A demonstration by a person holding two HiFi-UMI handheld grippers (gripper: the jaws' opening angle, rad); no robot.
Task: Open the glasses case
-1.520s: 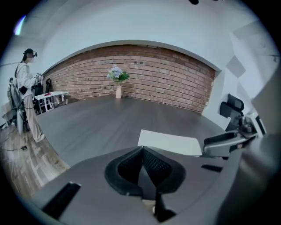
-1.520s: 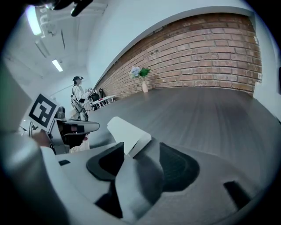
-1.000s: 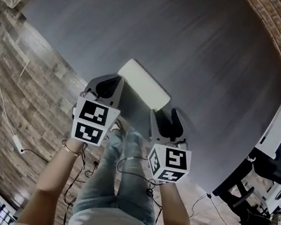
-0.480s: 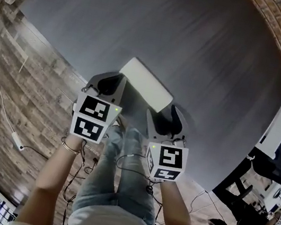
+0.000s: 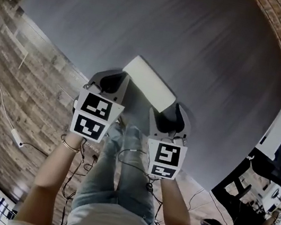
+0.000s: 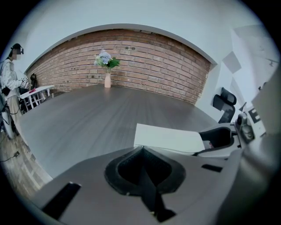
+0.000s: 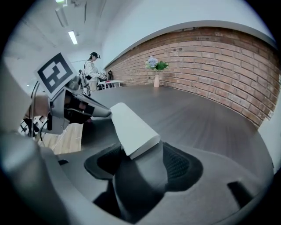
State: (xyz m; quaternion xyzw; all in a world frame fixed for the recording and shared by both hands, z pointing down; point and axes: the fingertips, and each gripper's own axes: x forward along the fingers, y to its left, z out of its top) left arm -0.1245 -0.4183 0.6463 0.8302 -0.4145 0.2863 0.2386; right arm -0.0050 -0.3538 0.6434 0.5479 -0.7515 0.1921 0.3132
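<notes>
A white glasses case (image 5: 150, 83) lies closed near the front edge of the round grey table (image 5: 196, 38). My left gripper (image 5: 115, 80) is at its left end. In the left gripper view its jaws meet in one line, the left gripper (image 6: 141, 148) tip at the near corner of the case (image 6: 169, 138). My right gripper (image 5: 171, 115) is at the case's right end, and its jaws are opening. The right gripper view has the end of the case (image 7: 131, 127) between the wide jaws of the right gripper (image 7: 145, 160), with a gap at each pad.
A brick wall rings the far side, with a vase of flowers (image 6: 105, 66) on the table before it. A person (image 7: 92, 70) stands by a white side table. An office chair (image 6: 224, 103) is at the right. Cables lie on the wood floor (image 5: 17, 77).
My right gripper has rolled a little, and its marker cube now faces the camera more squarely. The left gripper and the case have kept their places.
</notes>
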